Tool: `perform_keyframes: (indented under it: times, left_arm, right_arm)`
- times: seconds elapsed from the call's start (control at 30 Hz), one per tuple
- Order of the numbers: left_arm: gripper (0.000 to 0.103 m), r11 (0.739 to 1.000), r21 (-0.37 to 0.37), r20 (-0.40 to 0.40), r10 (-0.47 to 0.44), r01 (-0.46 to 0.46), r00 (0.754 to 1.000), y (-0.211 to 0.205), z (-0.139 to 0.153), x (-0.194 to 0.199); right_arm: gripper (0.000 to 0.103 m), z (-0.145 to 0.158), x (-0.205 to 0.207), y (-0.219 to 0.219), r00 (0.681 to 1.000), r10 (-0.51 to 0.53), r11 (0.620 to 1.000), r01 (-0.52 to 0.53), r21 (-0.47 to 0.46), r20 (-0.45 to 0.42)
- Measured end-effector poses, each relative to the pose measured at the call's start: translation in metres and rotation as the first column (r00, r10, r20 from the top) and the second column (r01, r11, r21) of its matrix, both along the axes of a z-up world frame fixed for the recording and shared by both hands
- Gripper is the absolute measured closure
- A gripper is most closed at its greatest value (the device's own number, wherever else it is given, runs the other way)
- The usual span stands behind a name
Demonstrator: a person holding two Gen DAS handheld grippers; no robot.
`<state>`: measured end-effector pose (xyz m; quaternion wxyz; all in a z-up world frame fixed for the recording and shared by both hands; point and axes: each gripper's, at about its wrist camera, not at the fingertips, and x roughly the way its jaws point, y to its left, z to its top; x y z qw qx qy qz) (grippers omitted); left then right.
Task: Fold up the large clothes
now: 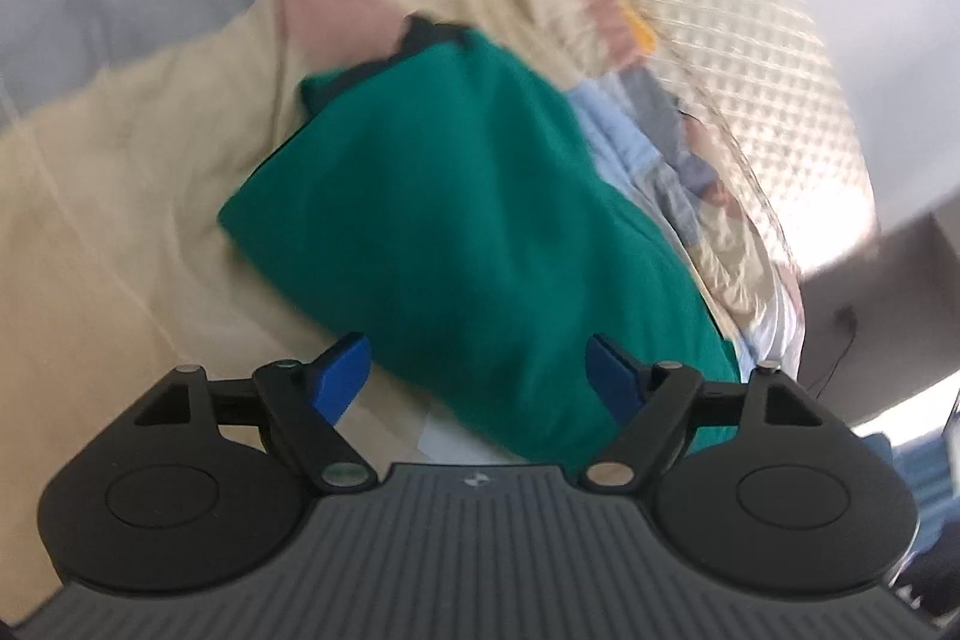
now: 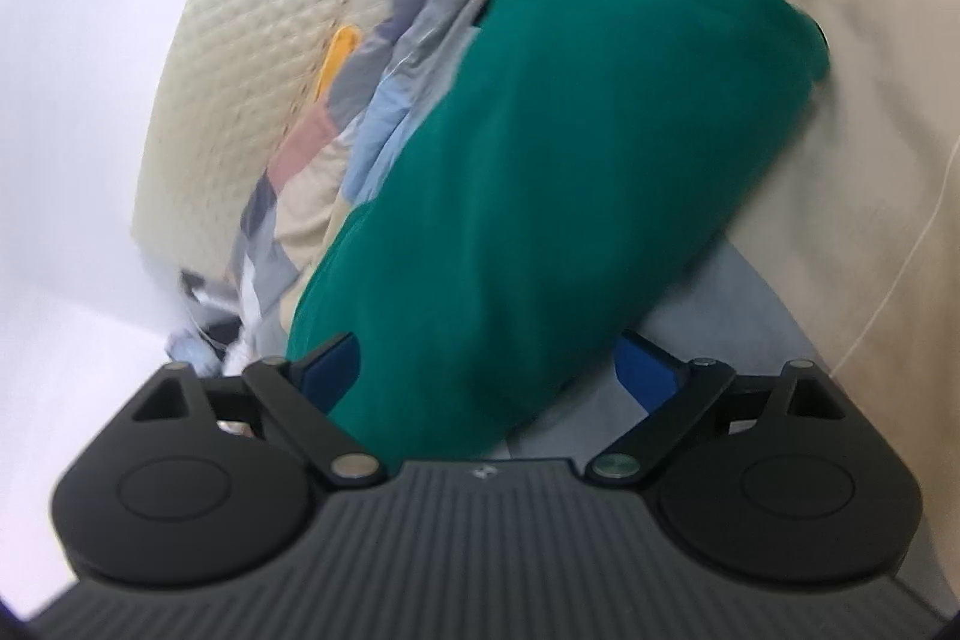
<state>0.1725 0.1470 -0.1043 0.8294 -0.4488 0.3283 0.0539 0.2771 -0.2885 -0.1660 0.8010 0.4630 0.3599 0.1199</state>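
Observation:
A green garment (image 1: 468, 220) lies folded into a thick oblong bundle on a cream bedsheet (image 1: 120, 232). A dark collar or lining shows at its far end. My left gripper (image 1: 480, 376) is open, its blue fingertips spread wide just above the near end of the bundle. In the right wrist view the same green garment (image 2: 570, 160) fills the middle. My right gripper (image 2: 489, 370) is open, its jaws spread on either side of the bundle's near end. Both views are motion-blurred.
A patchwork quilt (image 1: 648, 142) of blue, grey and pink lies beside the garment, also in the right wrist view (image 2: 360, 112). A cream waffle-textured pillow or blanket (image 1: 750, 40) sits beyond it. A grey fabric (image 2: 720, 304) lies under the garment's near side.

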Motion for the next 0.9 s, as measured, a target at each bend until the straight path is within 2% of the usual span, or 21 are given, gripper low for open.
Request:
perform_keyframes:
  times: [0.1,0.2,0.27,0.4,0.57,0.6,0.67,0.7,0.73,0.83,0.9]
  left_arm:
    - [0.018,0.991,-0.122,-0.026,0.054,-0.057,0.998,0.015,-0.023,0.007]
    - [0.016,0.962,-0.258,-0.031,0.085,-0.090,0.996,0.026,-0.045,0.013]
    - [0.015,0.941,-0.323,-0.022,0.105,-0.107,0.994,0.030,-0.055,0.016]
    - [0.015,0.934,-0.333,0.028,0.148,-0.130,0.989,0.032,-0.058,0.022]
    - [0.017,0.924,-0.352,0.056,0.181,-0.151,0.982,0.039,-0.063,0.036]
    - [0.018,0.924,-0.351,0.060,0.185,-0.152,0.981,0.040,-0.064,0.038]
    - [0.031,0.932,-0.329,0.056,0.179,-0.151,0.982,0.042,-0.063,0.043]
    - [0.036,0.941,-0.306,0.055,0.170,-0.146,0.984,0.041,-0.060,0.044]
    - [0.048,0.951,-0.276,0.059,0.159,-0.137,0.986,0.039,-0.057,0.046]
    - [0.074,0.974,-0.194,0.075,0.129,-0.113,0.989,0.036,-0.041,0.042]
    - [0.079,0.983,-0.149,0.084,0.116,-0.103,0.990,0.033,-0.030,0.036]
  right_arm:
    - [0.008,-0.014,0.008,-0.005,0.998,-0.062,0.997,0.062,0.055,-0.015]
    - [0.008,-0.026,0.018,-0.005,0.996,-0.087,0.991,0.088,0.100,-0.021]
    - [0.008,-0.031,0.025,-0.003,0.995,-0.096,0.989,0.097,0.112,-0.019]
    - [0.009,-0.034,0.037,0.000,0.994,-0.112,0.988,0.111,0.104,0.009]
    - [0.024,-0.035,0.046,-0.001,0.992,-0.127,0.989,0.124,0.077,0.027]
    - [0.029,-0.035,0.044,-0.001,0.992,-0.126,0.990,0.123,0.072,0.032]
    - [0.042,-0.032,0.043,-0.002,0.991,-0.119,0.991,0.116,0.058,0.052]
    - [0.052,-0.029,0.042,-0.002,0.991,-0.115,0.992,0.112,0.055,0.067]
    - [0.062,-0.026,0.040,-0.003,0.990,-0.112,0.993,0.108,0.051,0.083]
    - [0.073,-0.013,0.032,-0.003,0.987,-0.103,0.995,0.100,0.030,0.121]
    - [0.076,-0.008,0.025,-0.004,0.985,-0.097,0.995,0.096,0.015,0.140]
